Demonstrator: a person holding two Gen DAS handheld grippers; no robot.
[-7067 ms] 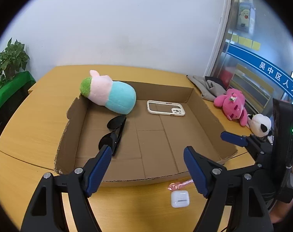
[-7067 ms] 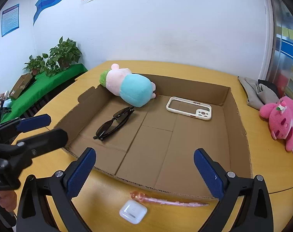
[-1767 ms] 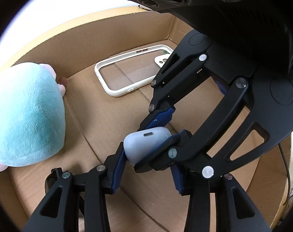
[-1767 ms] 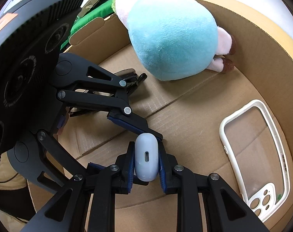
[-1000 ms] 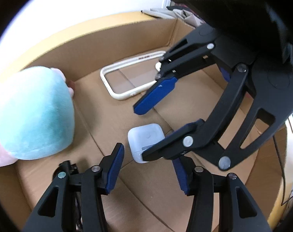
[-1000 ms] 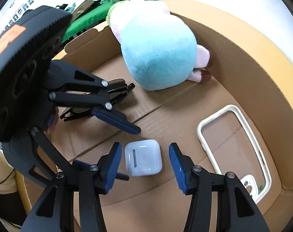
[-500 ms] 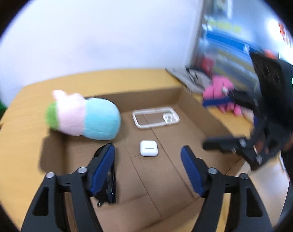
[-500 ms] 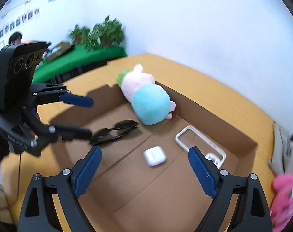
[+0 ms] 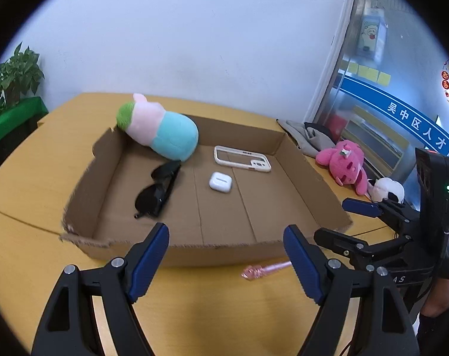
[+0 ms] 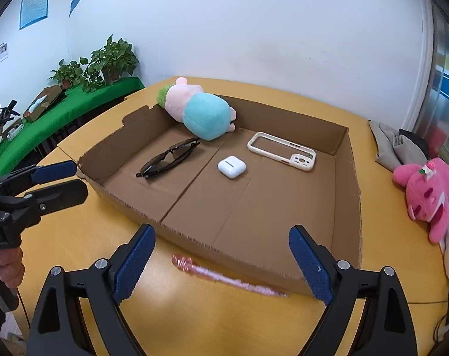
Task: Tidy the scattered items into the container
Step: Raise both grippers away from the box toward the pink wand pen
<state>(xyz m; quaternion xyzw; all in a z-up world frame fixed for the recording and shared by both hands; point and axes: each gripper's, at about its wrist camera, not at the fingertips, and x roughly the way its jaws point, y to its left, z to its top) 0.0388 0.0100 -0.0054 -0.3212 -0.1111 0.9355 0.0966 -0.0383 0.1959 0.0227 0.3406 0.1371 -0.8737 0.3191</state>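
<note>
**Now: earbud case in the box, pink pen left outside**

Left wrist view. Left tool [image 9: 226,252] spread wide, holding nothing, hovering over the table [image 9: 25,175] in front of the cardboard box [image 9: 295,160]. Inside the box: plush toy [image 9: 162,132] propped in the far left corner, sunglasses [image 9: 157,192] folded on the floor beside it, phone case [image 9: 242,163] near the back wall, white earbud case [image 9: 220,181] flat near the middle. Pink pen [image 9: 266,269] lies on the table just outside the front wall, between the two tools. Right tool [image 9: 352,219] off to the right, fingers apart, empty. Pink plush [image 9: 344,166] and panda plush [image 9: 386,190] sit on the table right of the box.

Right wrist view. Right tool [image 10: 221,261] wide and empty, looking down on the pen [image 10: 224,279], which lies against the box's front wall. Earbud case [image 10: 231,167] rests between sunglasses [image 10: 168,158] and phone case [image 10: 282,151].

Change from 1.8 s ago: the earbud case was then clamped in the right tool, low inside the box; now it is released and both tools are drawn back outside the box. Judged position: staged over the pen as the next pick.
</note>
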